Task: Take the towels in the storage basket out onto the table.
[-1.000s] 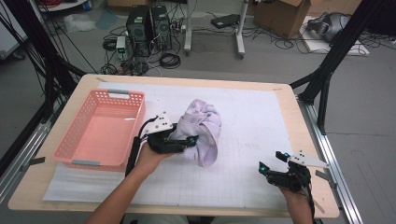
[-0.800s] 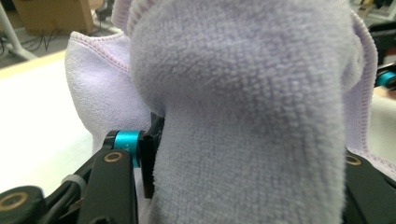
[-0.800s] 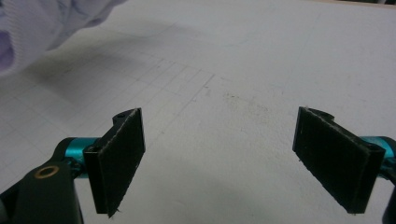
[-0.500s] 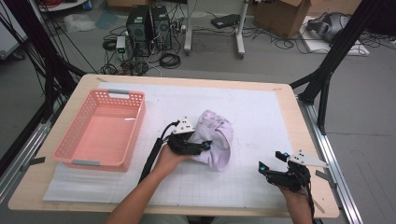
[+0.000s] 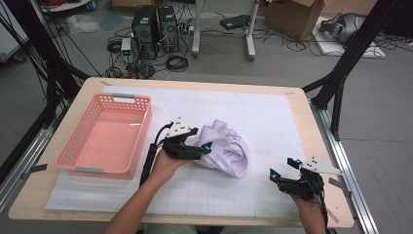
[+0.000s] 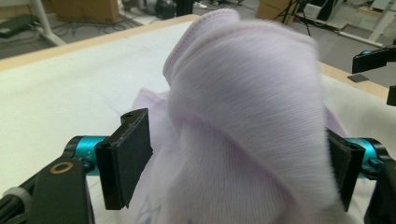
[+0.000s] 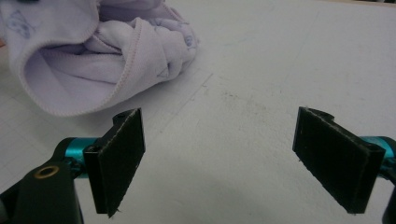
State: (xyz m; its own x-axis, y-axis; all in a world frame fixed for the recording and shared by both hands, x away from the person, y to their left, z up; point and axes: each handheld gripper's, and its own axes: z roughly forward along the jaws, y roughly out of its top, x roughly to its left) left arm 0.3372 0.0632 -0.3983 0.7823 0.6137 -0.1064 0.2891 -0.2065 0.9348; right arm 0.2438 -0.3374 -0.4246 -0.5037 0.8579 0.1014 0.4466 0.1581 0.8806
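Note:
A crumpled lilac cloth (image 5: pixel 228 152) lies on the white mat near the table's middle. My left gripper (image 5: pixel 200 142) is at the cloth's left edge. In the left gripper view the jaws of the left gripper (image 6: pixel 233 172) stand wide apart, and a bulging fold of the cloth (image 6: pixel 243 102) rises between them. My right gripper (image 5: pixel 282 168) rests open near the front right of the table, apart from the cloth. In the right gripper view the right gripper (image 7: pixel 229 158) has only bare mat between its jaws, with the cloth (image 7: pixel 93 60) lying farther off at the upper left.
A pink plastic basket (image 5: pixel 78 168) sits on the left side of the table. The white gridded mat (image 5: pixel 253 112) covers most of the wooden top. Black frame legs, computers and cables stand on the floor beyond the far edge.
The left hand and the cloth have shifted to the right, and the cloth now lies lower and flatter on the mat. The right gripper has stayed put.

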